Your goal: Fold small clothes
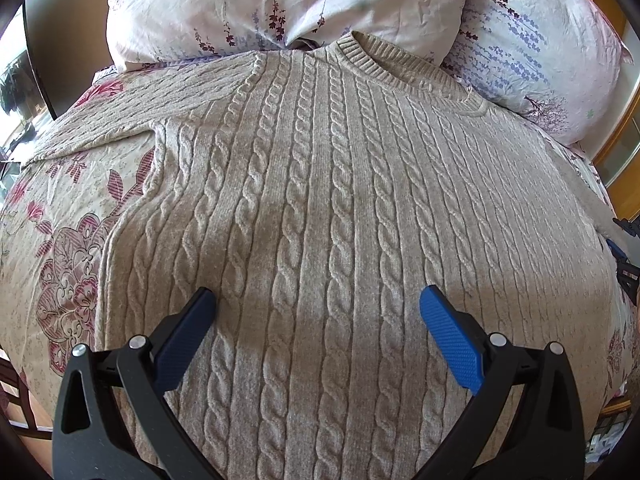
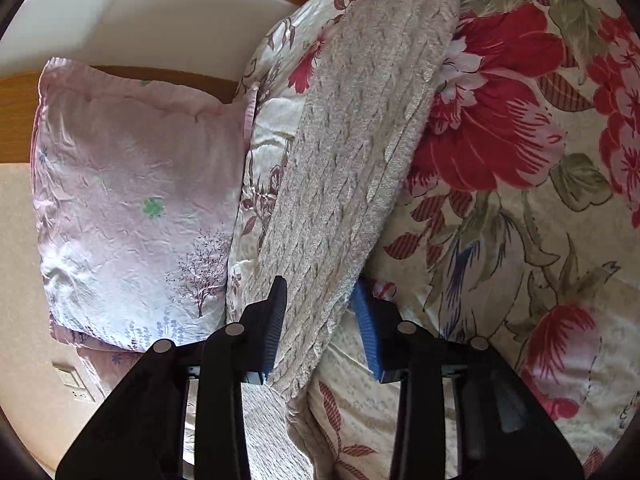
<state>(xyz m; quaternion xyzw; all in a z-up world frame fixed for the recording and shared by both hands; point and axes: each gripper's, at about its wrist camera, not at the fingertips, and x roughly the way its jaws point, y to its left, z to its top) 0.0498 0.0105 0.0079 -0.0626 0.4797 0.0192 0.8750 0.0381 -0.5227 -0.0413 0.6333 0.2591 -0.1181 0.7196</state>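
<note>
I see a bed w/ floral quilt (image 1: 60, 280), red-pink blooms and green leaves across it. Beige cable-knit sweater (image 1: 320, 220) lies flat on the quilt, collar at 12 o'clock touching two pale pillows (image 1: 280, 4). Left gripper (image 1: 318, 304) hangs over the lower body of the sweater, fingers wide apart, nothing between them. Right gripper (image 2: 320, 296) has its fingers around a sleeve (image 2: 352, 160), partly closed; can't tell if they pinch it. Wooden headboard (image 2: 16, 120) at 9 o'clock, wall socket (image 2: 74, 384) at 8.
</note>
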